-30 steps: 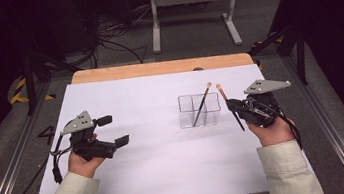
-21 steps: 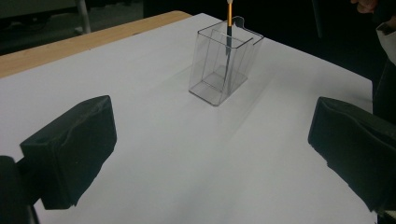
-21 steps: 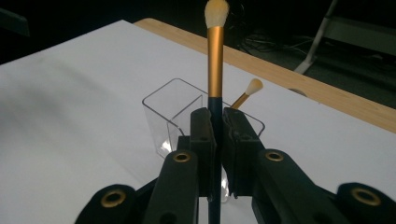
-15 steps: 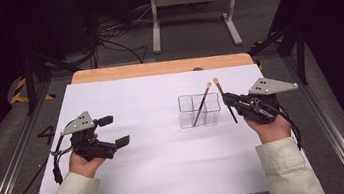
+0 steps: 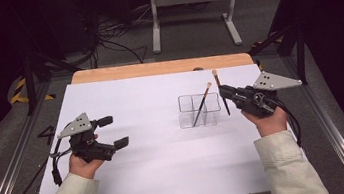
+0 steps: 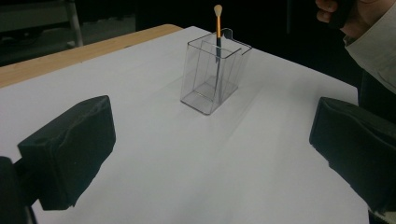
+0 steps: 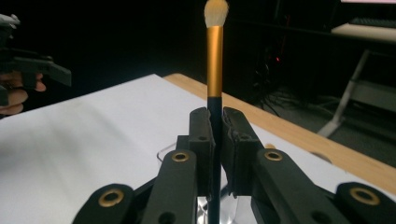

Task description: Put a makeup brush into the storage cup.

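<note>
Right gripper (image 5: 223,92) clamped on brush (image 7: 215,70), held upright; since a second ago we carried it slightly left, now just beside clear holder (image 5: 200,109). We judge drop-in next. Left gripper (image 5: 113,131) wide, empty, resting apart. Right gripper view shows pads pinching handle; left gripper view shows second brush (image 6: 217,32) standing inside holder.

The high view looks forward and down on the table (image 5: 168,163). Each gripper view sits low and close, both apparently sharing the clear holder (image 6: 212,74).
</note>
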Demonstrator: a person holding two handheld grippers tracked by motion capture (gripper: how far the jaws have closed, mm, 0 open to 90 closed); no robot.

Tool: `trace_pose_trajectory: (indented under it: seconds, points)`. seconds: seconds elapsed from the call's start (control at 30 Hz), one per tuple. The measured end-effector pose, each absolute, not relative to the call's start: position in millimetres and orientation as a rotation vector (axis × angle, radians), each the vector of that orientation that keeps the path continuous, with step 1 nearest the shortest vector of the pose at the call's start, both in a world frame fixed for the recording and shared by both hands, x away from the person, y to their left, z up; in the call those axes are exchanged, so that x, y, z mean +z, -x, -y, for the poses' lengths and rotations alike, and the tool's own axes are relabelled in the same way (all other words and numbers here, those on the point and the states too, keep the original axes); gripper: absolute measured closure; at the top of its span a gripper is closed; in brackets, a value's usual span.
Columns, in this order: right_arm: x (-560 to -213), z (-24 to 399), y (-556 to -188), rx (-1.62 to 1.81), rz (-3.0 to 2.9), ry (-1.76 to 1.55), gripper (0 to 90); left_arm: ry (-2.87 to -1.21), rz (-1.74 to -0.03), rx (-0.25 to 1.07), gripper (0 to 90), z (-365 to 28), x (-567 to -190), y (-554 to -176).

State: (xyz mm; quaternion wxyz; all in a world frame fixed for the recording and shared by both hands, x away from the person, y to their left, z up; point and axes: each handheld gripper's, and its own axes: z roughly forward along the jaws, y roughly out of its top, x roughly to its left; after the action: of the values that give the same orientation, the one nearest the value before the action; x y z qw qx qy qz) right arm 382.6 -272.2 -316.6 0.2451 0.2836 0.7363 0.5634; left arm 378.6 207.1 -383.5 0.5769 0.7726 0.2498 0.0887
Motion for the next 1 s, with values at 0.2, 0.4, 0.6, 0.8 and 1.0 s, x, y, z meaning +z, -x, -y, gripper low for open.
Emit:
trace_pose_trajectory:
  seconds: [0.2,0.4,0.6,0.8,1.0]
  points:
    - [-318,267,-391,1.591,-1.968,-0.692,83.0,-1.799,-0.591,0.208,1.1,-209,-384,-376]
    - [-322,264,-401,1.663,-1.947,-0.679,83.0,-1.8,-0.594,0.207,1.1,-210,-386,-374]
    - [-324,261,-408,1.746,-1.91,-0.652,83.0,-1.797,-0.603,0.204,1.1,-211,-386,-374]
    - [-326,256,-413,1.761,-1.894,-0.641,83.0,-1.796,-0.599,0.2,1.1,-210,-386,-374]
    - [-329,253,-422,1.769,-1.883,-0.655,83.0,-1.8,-0.593,0.198,1.1,-210,-386,-375]
